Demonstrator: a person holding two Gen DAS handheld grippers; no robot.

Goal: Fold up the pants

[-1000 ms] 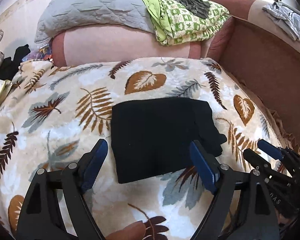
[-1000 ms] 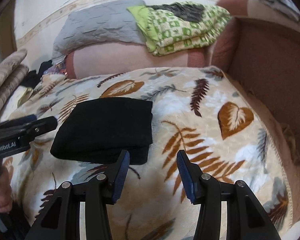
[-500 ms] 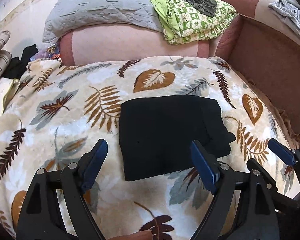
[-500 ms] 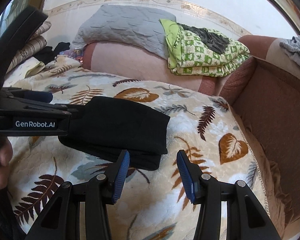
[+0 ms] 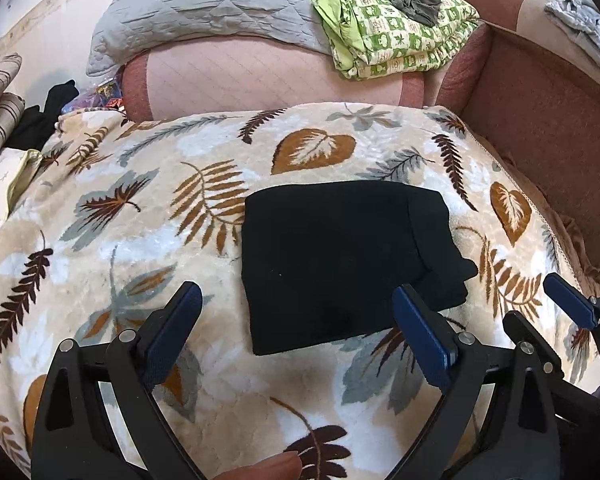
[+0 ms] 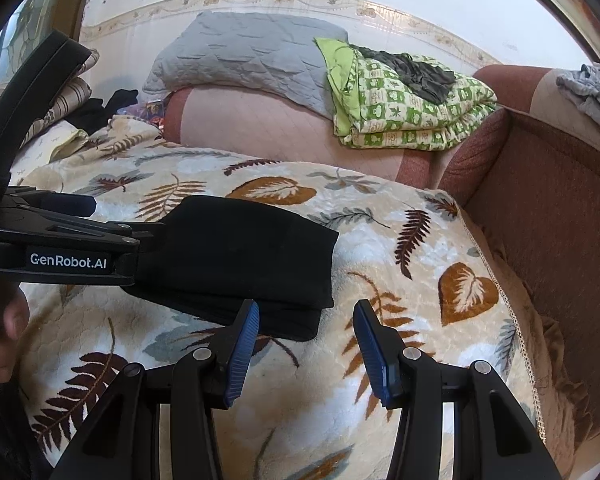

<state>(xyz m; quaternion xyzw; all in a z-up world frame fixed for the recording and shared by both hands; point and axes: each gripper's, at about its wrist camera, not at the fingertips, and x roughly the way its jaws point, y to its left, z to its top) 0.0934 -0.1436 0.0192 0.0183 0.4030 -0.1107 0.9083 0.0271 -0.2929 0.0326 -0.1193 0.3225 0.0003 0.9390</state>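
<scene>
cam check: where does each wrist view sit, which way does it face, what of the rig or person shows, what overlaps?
Left wrist: on the left tongs, angled down at the folded black pants on the leaf-print blanket; jaws opening, nothing between them; right tongs at the right edge, a fingertip at the bottom.
Right wrist: on the right tongs, facing down across the blanket; jaws apart, empty; left tongs and hand at the left edge.
Shared: pants, blanket, green quilt, grey pillow.

Leaf-patterned blanket over the sofa, grey quilt and green checked bedding heaped behind.
</scene>
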